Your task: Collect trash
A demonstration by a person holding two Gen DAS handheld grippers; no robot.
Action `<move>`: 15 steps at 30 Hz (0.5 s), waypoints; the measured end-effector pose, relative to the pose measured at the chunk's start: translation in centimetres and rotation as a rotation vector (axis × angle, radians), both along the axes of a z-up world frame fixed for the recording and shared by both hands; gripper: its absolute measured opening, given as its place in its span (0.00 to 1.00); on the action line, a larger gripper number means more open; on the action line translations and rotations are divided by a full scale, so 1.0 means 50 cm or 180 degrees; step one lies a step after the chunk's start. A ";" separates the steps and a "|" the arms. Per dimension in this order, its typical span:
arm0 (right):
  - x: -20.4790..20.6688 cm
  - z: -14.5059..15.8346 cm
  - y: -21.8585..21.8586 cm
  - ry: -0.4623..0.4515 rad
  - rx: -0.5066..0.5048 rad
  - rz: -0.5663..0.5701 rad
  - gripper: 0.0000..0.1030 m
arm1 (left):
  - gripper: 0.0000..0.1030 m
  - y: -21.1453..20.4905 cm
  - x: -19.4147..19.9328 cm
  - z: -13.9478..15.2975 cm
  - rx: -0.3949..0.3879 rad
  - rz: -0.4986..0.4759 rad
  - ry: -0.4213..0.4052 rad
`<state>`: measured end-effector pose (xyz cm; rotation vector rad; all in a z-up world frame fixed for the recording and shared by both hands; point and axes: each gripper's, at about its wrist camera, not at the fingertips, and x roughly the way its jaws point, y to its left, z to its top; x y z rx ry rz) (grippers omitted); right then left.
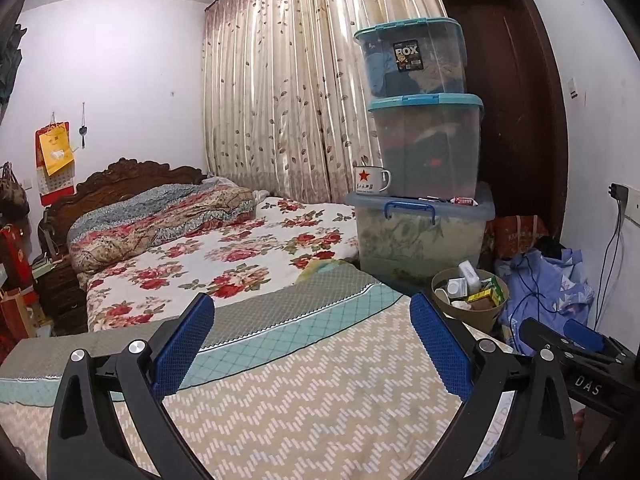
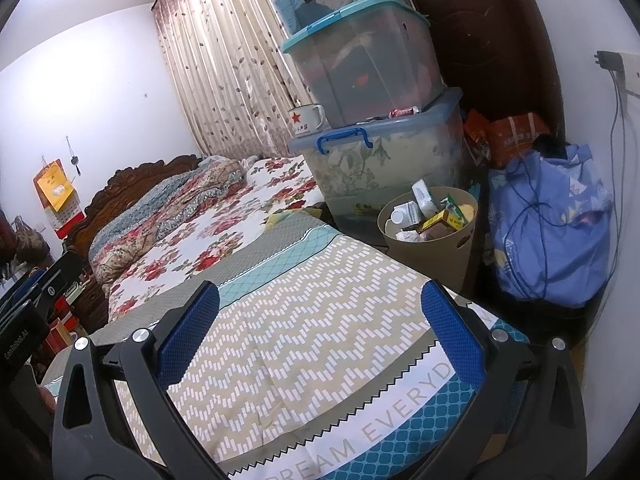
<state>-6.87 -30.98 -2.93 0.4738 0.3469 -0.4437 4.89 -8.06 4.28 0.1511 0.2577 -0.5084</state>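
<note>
A tan round trash bin [image 1: 476, 312] [image 2: 436, 248] stands on the floor off the bed's foot corner. It is filled with several cartons, small bottles and wrappers [image 2: 430, 216]. My left gripper [image 1: 312, 340] is open and empty, hovering over the zigzag-patterned blanket [image 1: 304, 392], with the bin to its right. My right gripper [image 2: 320, 328] is open and empty over the same blanket [image 2: 288, 352], with the bin ahead and to the right. The right gripper also shows at the right edge of the left wrist view [image 1: 580, 344].
Three stacked plastic storage boxes [image 1: 424, 160] [image 2: 372, 92] stand behind the bin, with a white star mug [image 1: 370, 180] and a small red packet [image 2: 404, 112] on the lowest lid. A blue cloth bag [image 2: 548, 232] with cables sits right of the bin. A floral bed [image 1: 224, 248] lies left.
</note>
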 end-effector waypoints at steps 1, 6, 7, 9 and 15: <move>0.001 0.000 0.001 0.0000 -0.0002 0.0006 0.97 | 0.92 0.000 0.000 0.000 0.0006 0.0004 0.0003; 0.005 -0.004 0.001 0.0010 -0.0005 0.0029 0.97 | 0.92 -0.004 -0.002 -0.002 0.0054 0.0061 -0.0062; 0.005 -0.004 0.001 0.0010 -0.0004 0.0028 0.97 | 0.92 -0.004 -0.001 -0.003 0.0059 0.0068 -0.0057; 0.005 -0.005 0.002 0.0011 -0.0005 0.0030 0.97 | 0.92 -0.002 0.000 -0.003 0.0063 0.0069 -0.0038; 0.008 -0.007 0.005 0.0021 -0.0003 0.0042 0.97 | 0.92 0.002 0.013 -0.005 0.0061 0.0097 0.0045</move>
